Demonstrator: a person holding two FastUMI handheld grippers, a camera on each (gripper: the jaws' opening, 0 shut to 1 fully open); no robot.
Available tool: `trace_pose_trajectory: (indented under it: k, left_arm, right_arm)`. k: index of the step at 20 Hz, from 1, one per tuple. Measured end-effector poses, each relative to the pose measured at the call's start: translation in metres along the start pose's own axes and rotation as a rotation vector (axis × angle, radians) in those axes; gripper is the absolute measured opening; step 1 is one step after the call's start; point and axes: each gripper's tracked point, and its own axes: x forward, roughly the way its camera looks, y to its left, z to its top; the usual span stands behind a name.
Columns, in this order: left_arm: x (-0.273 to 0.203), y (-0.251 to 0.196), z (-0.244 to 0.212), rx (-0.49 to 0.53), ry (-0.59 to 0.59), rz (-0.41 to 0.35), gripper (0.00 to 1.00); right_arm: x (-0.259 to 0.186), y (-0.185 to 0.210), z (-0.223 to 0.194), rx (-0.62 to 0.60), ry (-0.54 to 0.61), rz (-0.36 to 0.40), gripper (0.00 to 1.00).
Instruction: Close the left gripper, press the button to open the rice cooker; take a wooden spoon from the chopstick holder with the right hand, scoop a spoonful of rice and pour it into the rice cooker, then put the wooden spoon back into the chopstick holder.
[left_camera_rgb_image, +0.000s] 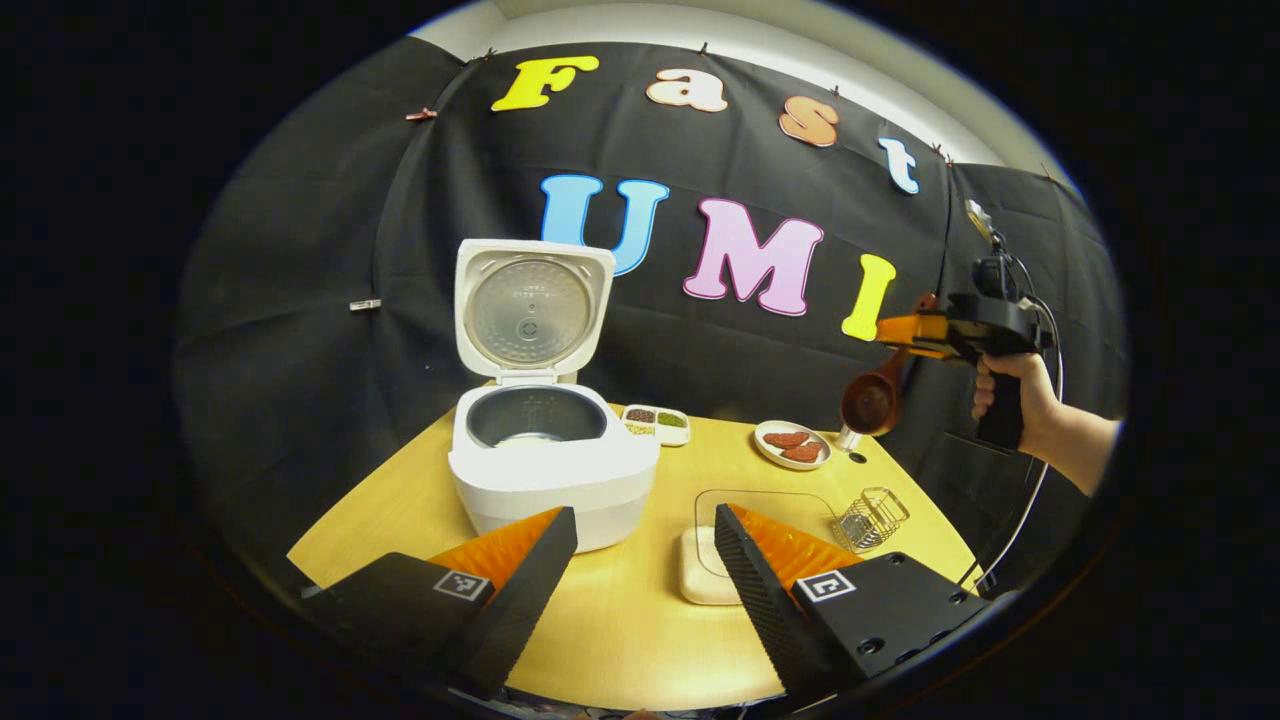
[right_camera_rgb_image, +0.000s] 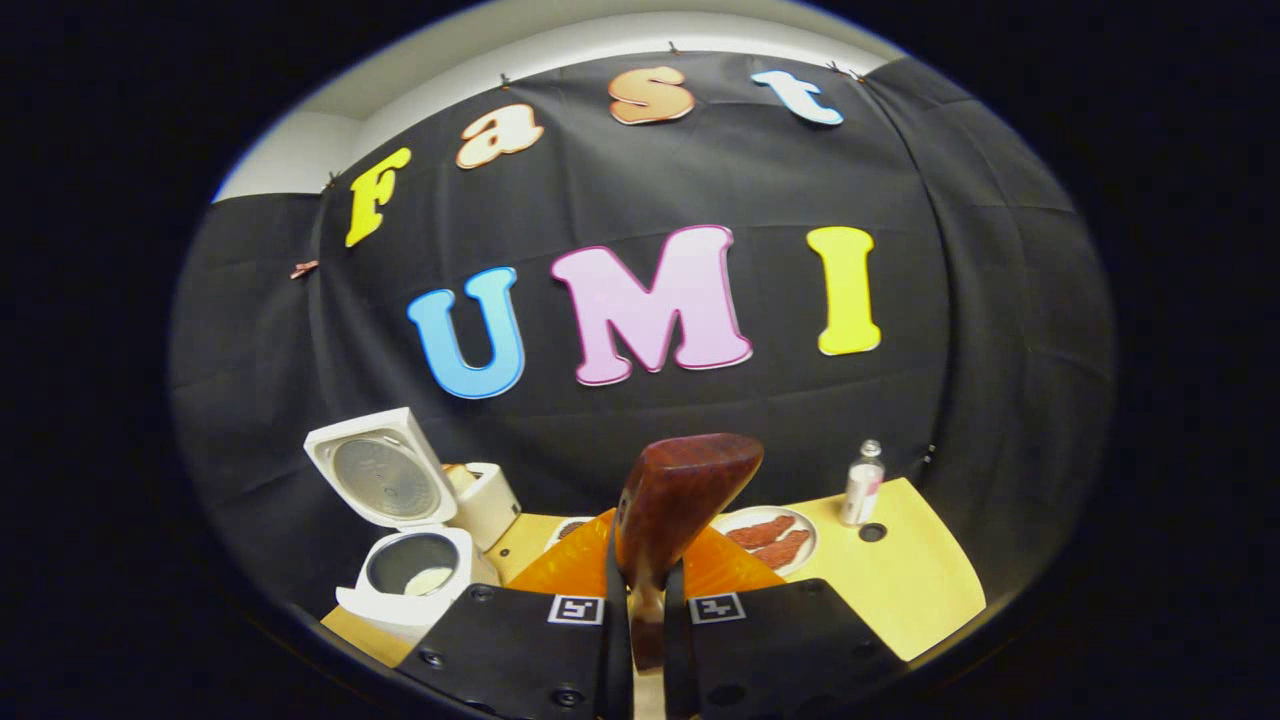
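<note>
Big round yellow wooden bench (left_camera_rgb_image: 620, 620) carries the white rice cooker (left_camera_rgb_image: 550, 470) on the left, lid already up, some rice showing in the pot. The dark reddish-brown wooden spoon (right_camera_rgb_image: 675, 500) is up in the air over the far right, bowl hanging down. My worry: the right gripper (right_camera_rgb_image: 645, 640) pinches just the thin handle with its jaws pressed tight, so it could swivel and dump rice. Left gripper (left_camera_rgb_image: 645, 570) hangs near with jaws spread wide, holding nothing.

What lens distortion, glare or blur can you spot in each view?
Left gripper view: fisheye bends the yellow table's edge into a curve; soft glare on the rice cooker's open inner lid; edges dim. Right gripper view: the wooden spoon, clamped in the right gripper, looms oversized and slightly soft; the rice cooker looks tilted.
</note>
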Motion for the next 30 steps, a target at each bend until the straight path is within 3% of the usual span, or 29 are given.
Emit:
trace_pose_trajectory:
  k: [5, 12, 20, 30]
  left_arm:
    - [0.017, -0.019, 0.001, -0.003, 0.014, 0.033, 0.96]
    - [0.026, -0.040, -0.003, -0.043, 0.034, 0.109, 0.96]
    - [0.016, -0.046, -0.006, -0.065, 0.051, 0.197, 0.96]
    - [-0.010, -0.035, -0.015, -0.094, 0.065, 0.314, 0.95]
  right_arm:
    - [-0.003, -0.077, -0.022, 0.068, 0.043, -0.083, 0.16]
    - [-0.003, -0.147, -0.080, 0.133, 0.149, -0.158, 0.16]
    - [0.010, -0.167, -0.152, 0.190, 0.294, -0.175, 0.16]
    - [0.015, -0.180, -0.203, 0.258, 0.385, -0.216, 0.21]
